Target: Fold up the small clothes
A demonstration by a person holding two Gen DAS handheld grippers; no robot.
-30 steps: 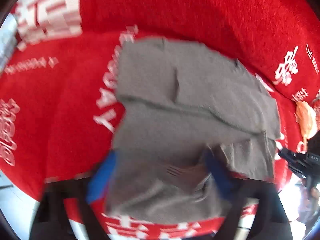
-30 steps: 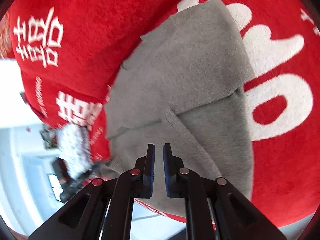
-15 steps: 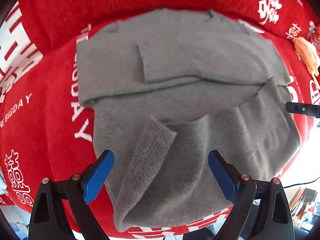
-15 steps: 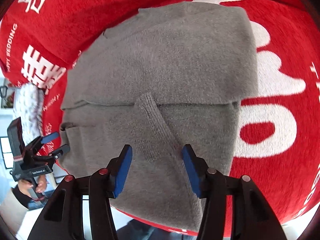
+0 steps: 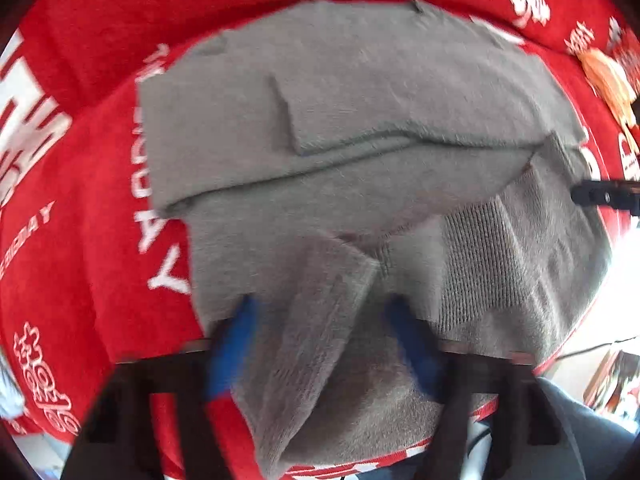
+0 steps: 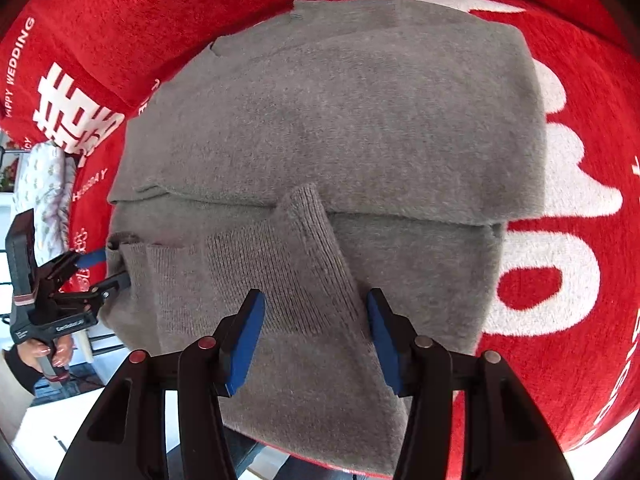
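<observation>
Left tongs (image 5: 320,344) closing around the grey sweater's (image 6: 332,120) near hem, not yet clenched; right tongs (image 6: 314,336) released; pinch both layers, lift evenly.

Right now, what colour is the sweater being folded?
Plain grey sweater, clearest in the right wrist view.

My left wrist view, steeply downward and close over the grey sweater (image 5: 360,140) on the red blanket (image 5: 80,240), my right wrist view, tilted downward from the sweater's opposite end, equally near, both sharing the sweater's folded middle.
</observation>
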